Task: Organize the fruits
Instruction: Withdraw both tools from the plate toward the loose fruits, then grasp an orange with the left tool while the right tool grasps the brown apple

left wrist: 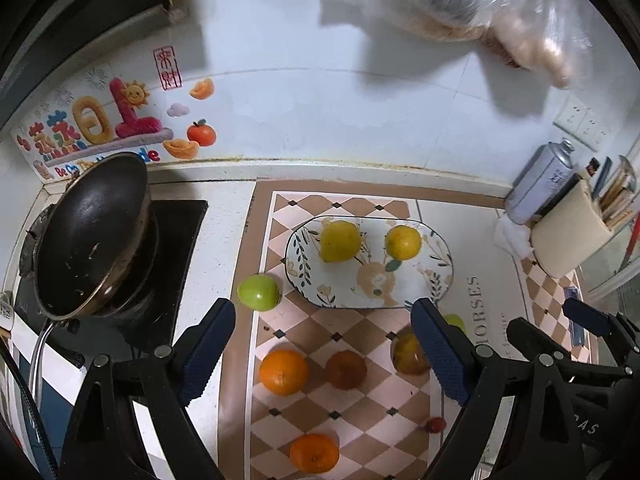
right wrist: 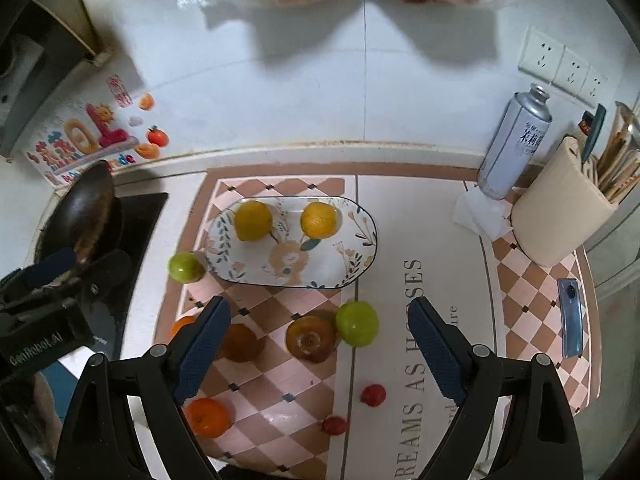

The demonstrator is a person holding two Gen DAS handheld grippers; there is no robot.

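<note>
On the oval floral ceramic plate (right wrist: 360,216) sit two round yellow fruits (right wrist: 253,220) (the rest, oranges and green ones (right wrist: 357,323), lie scattered on the checkered mat (right wrist: 280,376)); left gripper (left wrist: 324,352) and right gripper (right wrist: 320,352) gape wide, empty.

Two yellow fruits (left wrist: 370,241) lie on the plate (left wrist: 416,288), jaws apart.

We see a white counter (right wrist: 176,188) with a checked mat (right wrist: 280,364) spread over it, and a wok (left wrist: 92,232) on the stove (left wrist: 180,216) at its left end. On the mat lie a flowered plate (right wrist: 360,248), loose fruit around it, a can (right wrist: 512,144) on a tissue (right wrist: 476,212), a beige holder (right wrist: 556,216) and a phone (right wrist: 572,316). A green fruit (right wrist: 185,267) rests at the mat's left edge, just beside the plate.
</note>
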